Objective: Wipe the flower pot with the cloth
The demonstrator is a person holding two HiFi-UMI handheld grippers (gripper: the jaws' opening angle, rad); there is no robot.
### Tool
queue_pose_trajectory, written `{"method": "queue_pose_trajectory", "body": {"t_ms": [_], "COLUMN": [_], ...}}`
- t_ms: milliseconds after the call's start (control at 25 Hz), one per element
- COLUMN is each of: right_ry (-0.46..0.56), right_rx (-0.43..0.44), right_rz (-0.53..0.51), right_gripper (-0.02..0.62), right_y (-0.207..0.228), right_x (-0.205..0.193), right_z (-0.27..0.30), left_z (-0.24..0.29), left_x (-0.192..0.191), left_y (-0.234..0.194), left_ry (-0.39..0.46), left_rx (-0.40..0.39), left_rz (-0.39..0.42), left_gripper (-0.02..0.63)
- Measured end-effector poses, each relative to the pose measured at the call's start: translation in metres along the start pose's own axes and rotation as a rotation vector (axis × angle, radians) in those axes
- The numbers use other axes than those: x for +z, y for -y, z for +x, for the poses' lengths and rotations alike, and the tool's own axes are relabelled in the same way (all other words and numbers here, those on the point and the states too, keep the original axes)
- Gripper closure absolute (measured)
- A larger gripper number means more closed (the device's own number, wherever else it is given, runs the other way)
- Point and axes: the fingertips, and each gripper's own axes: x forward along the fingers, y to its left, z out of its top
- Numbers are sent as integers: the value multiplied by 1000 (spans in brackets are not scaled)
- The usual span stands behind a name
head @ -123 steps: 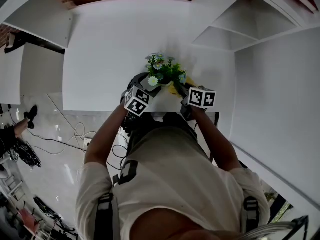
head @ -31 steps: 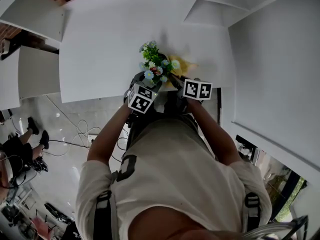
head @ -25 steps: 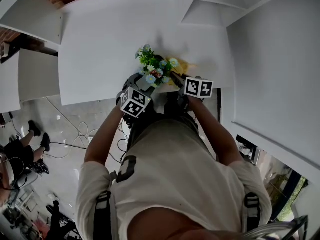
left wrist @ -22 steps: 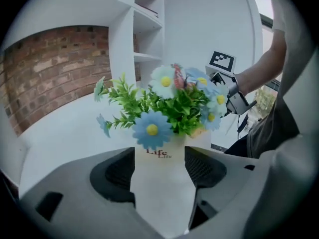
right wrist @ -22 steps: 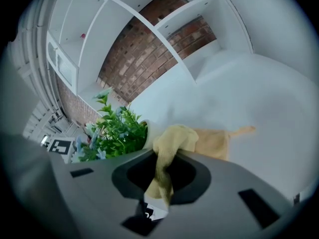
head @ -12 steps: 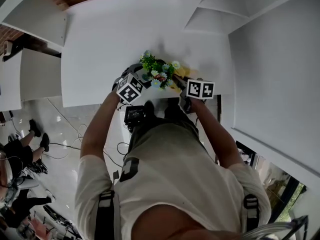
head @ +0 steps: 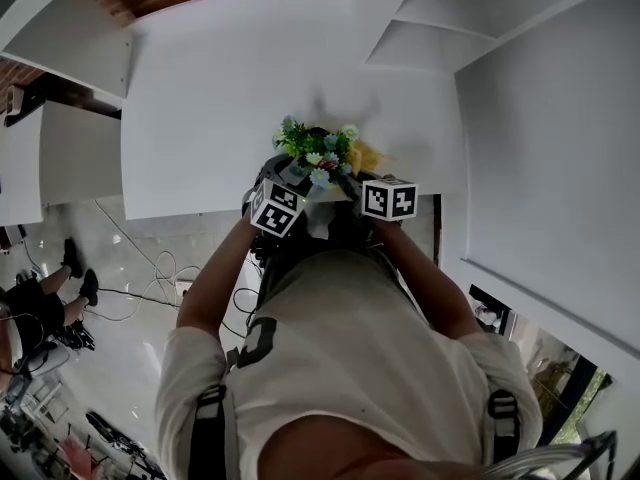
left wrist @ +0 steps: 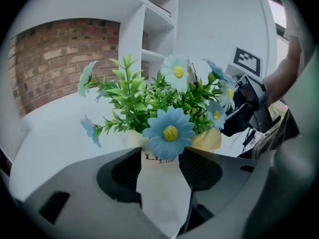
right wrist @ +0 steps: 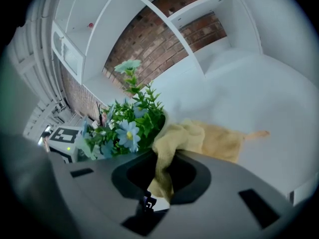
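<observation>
Flower pot (left wrist: 164, 193) stands upright at the white table's (head: 200, 98) near edge, between the left gripper's (left wrist: 160, 156) jaws, which have just been closing and now touch both its sides; the yellow cloth (right wrist: 199, 138), pinched in the right gripper (right wrist: 162, 167), lies against the pot's right flank, so that hand is nearer the wiping. Since half a second ago, both grippers have drawn in under the flowers (head: 318, 148).

Three cameras around one flower pot (left wrist: 162, 188).
The head view looks steeply down over the person's torso onto the table (head: 200, 98), pot at 12 o'clock. The left gripper view rides the left gripper (left wrist: 160, 161) and faces the pot very near; the right gripper view rides the right gripper (right wrist: 164, 166) and sees the same flowers (right wrist: 124, 128) at 9 o'clock, cloth (right wrist: 209, 138) at 4.
</observation>
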Motion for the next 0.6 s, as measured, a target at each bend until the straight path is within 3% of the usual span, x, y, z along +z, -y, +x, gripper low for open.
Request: {"method": "queue_pose_trajectory", "body": {"t_ms": [120,280,440,600], "right_ry": [4,5,3,4], "right_rx": [10,-5,-11,-14], "right_rz": [6,18,16,10], "right_gripper": [534,534,534,534], "right_y": [2,13,17,19], "right_x": [3,11,18,23], "right_z": [-1,-2,-2,2], "left_z": [-1,-9,-10,3], "left_x": [-2,4,9,15], "left_y": [5,-7,-24,-23], "left_ry": [-2,16,-57,-71], "left_rx": [-18,-118,-203,-222], "left_rz": [28,70,128,152], "left_gripper": [324,272,265,268]}}
